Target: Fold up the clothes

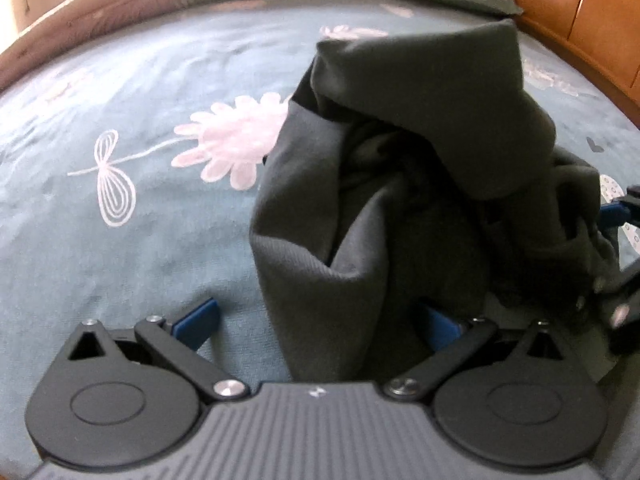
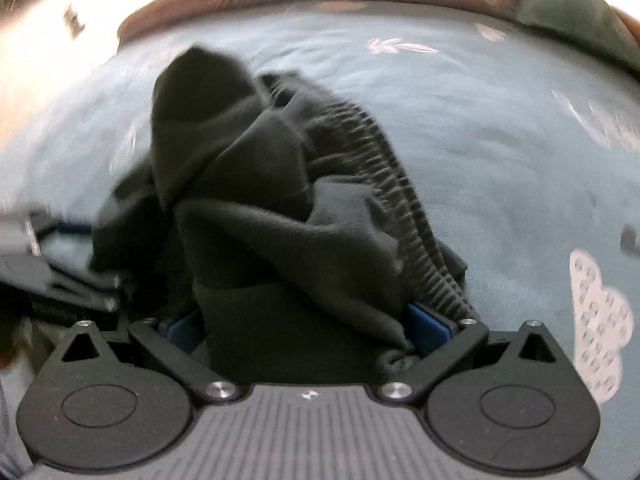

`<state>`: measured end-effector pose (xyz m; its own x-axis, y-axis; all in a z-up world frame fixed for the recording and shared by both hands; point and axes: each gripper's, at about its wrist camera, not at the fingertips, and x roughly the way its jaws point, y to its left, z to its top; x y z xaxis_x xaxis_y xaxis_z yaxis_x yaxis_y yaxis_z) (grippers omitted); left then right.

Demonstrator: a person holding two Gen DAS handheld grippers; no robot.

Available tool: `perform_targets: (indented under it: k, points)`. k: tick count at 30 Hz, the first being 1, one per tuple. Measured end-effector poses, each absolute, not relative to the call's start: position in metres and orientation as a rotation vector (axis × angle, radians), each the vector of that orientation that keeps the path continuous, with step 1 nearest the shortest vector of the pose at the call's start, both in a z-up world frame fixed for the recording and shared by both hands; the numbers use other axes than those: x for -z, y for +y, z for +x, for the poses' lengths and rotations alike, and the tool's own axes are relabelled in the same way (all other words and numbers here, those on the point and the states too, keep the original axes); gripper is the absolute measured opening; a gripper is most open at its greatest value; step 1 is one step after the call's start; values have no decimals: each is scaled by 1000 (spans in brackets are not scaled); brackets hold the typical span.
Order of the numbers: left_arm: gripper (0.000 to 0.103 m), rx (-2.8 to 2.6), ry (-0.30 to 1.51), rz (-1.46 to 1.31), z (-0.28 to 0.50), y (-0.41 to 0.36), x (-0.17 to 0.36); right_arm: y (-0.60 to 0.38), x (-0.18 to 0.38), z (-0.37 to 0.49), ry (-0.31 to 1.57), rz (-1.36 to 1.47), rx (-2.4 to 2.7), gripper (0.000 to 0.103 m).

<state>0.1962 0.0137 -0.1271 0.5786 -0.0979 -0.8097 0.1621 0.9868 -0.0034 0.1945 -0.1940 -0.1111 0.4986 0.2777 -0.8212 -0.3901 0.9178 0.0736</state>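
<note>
Looking along our left gripper (image 1: pixel 318 322), we find no readable writing, only a small pale mark on its ribbed grey body. Its blue fingers (image 1: pixel 198 320) stand wide apart, and a dark grey garment (image 1: pixel 400 184) bunches up between them, hiding the right finger; we cannot tell whether the fabric is gripped. The cloth is matte, finely ribbed and crumpled into a tall heap on the blue bedspread (image 1: pixel 132 240), which is printed with pale pink flowers. Open bedspread stretches to the left; a wooden bed frame (image 1: pixel 580 12) curves along the right edge, and the other gripper's tip peeks in at far right.

From our right gripper (image 2: pixel 304 330), again no text shows. Its fingers sit spread with the garment (image 2: pixel 280 216) piled between them, a gathered elastic waistband (image 2: pixel 384 184) running down the right side. Bare bedspread (image 2: pixel 500 152) lies open to the right.
</note>
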Motion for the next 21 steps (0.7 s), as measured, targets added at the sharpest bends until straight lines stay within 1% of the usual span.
perform_targets:
  k: [4,8,12,14,21]
  points:
    - [103,151,948,72,201,14,126,-170,121,186,932,-318,-372,103]
    - [103,134,964,73,207,13,125,-167,121,187,921,-316,-351,103]
    - [103,145,966,83,210,13,124,-167,116,166,892,-323,-368,103]
    - [103,141,981,93,212,13,121,-174,107,162,884,-314,-391,99]
    - [103,115,890,149,201,8,87,-212,48,169,826,-244,-515,95]
